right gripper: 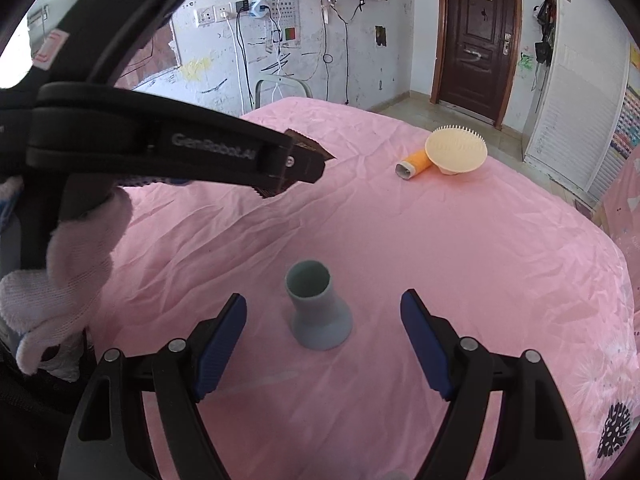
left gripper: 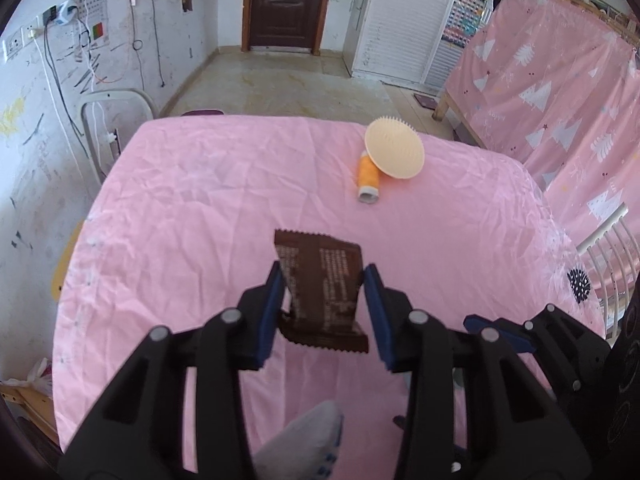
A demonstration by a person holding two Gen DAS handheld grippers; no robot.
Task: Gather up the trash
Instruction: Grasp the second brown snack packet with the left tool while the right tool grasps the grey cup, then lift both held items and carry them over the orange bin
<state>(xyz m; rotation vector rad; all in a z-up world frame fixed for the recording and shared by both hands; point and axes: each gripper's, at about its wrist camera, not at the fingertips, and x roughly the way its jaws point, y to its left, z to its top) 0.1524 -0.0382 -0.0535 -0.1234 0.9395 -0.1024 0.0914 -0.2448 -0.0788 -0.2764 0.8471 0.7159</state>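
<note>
A brown snack wrapper (left gripper: 316,256) hangs between the blue pads of my left gripper (left gripper: 323,276), which is shut on it and holds it clear of the pink tablecloth (left gripper: 200,200). The right wrist view shows the same left gripper (right gripper: 308,164) from the side, with the wrapper (right gripper: 316,150) sticking out of its tip above the cloth. My right gripper (right gripper: 323,298) stands open low over the table. A grey flared cup (right gripper: 318,308) stands upright just ahead, between its fingers, and neither pad touches it.
An orange tube (left gripper: 368,178) lies on its side against a cream round bristled brush (left gripper: 394,148) at the far right of the table. A white gloved hand (right gripper: 60,260) holds the left gripper. Chairs stand at the far left (left gripper: 112,120) and right (left gripper: 608,248) edges.
</note>
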